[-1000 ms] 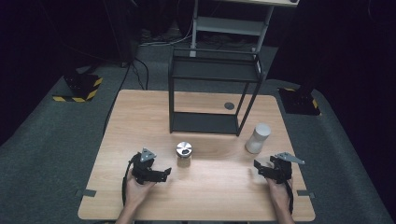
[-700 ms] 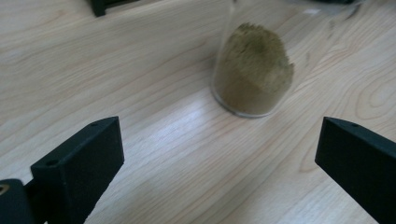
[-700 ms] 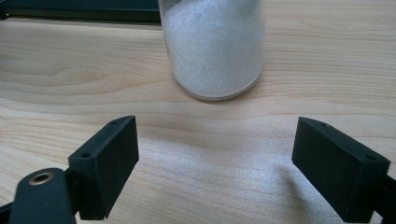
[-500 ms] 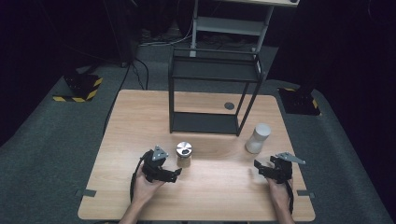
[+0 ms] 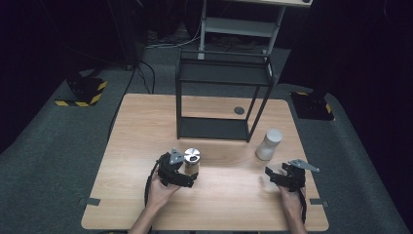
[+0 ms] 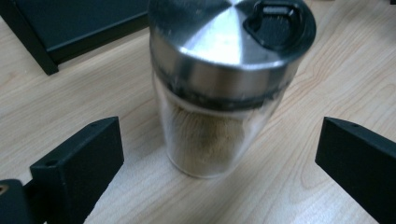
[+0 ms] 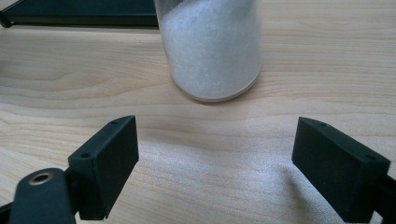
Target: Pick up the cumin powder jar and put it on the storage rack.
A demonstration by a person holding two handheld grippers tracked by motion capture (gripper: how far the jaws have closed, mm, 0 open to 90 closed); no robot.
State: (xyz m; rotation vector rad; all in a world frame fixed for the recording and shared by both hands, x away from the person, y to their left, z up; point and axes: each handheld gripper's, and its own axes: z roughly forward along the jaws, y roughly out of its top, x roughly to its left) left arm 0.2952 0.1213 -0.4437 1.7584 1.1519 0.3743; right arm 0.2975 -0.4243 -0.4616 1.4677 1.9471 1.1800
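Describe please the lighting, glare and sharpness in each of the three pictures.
High view: the table is lit and the floor around it falls into darkness. Left gripper view: the metal-lidded jar is soft with blur, with a bright glare on its lid. Right gripper view: the jar of white grains and the wood grain are fairly sharp, with a soft shadow beside the jaws.

— Where does everything sit from the rack [image 5: 221, 95]?

— The rack stands at the table's [image 5: 131, 122] far middle. In front of its left post stands the steel-lidded jar [image 5: 191, 160], between my left gripper's [image 5: 187, 178] jaws. The white jar [image 5: 269, 144] stands off its right front corner – my right gripper [image 5: 273, 176] lies nearer me, apart.
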